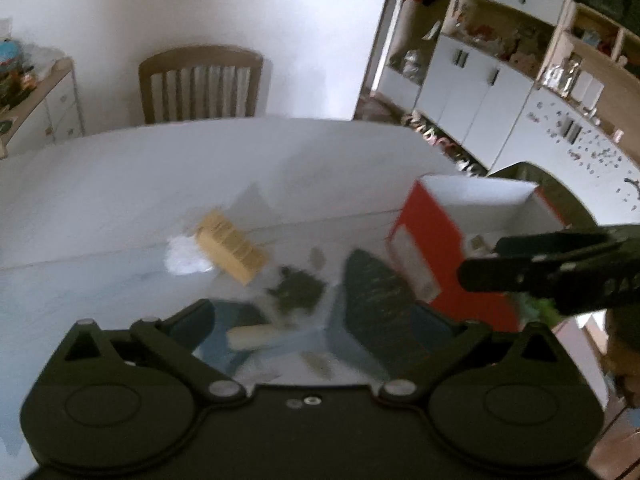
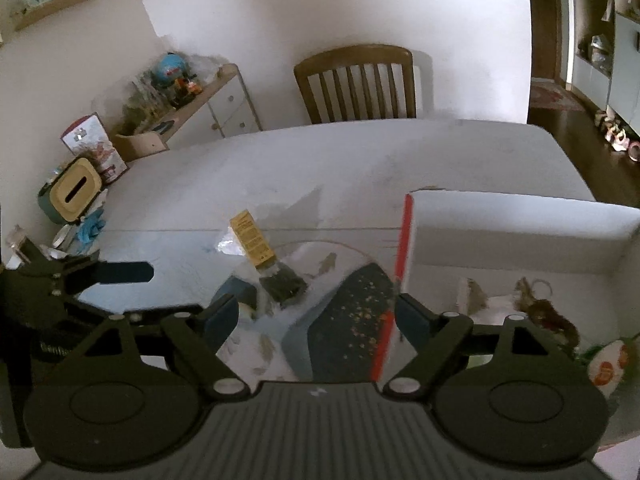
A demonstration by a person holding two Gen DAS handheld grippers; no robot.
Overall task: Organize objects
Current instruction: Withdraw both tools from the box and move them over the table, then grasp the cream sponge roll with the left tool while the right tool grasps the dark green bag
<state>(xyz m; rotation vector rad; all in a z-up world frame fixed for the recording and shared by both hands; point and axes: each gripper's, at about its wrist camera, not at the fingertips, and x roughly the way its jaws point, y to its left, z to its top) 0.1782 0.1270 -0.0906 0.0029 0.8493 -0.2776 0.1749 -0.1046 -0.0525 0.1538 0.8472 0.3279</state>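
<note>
Both the left gripper (image 1: pixel 316 320) and the right gripper (image 2: pixel 316 316) hang released, grasping nothing. A yellow carton (image 2: pixel 253 238) lies near the red-sided box (image 2: pixel 520 216).

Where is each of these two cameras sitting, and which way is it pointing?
Left wrist view: sits on the left gripper, looks down across the table toward the chair; its own open fingers show, with the right gripper entering from the right.
Right wrist view: sits on the right gripper, facing the same way; its open fingers show, the left gripper at left.
Both share the yellow box, red-and-white box and dark pouch.
</note>
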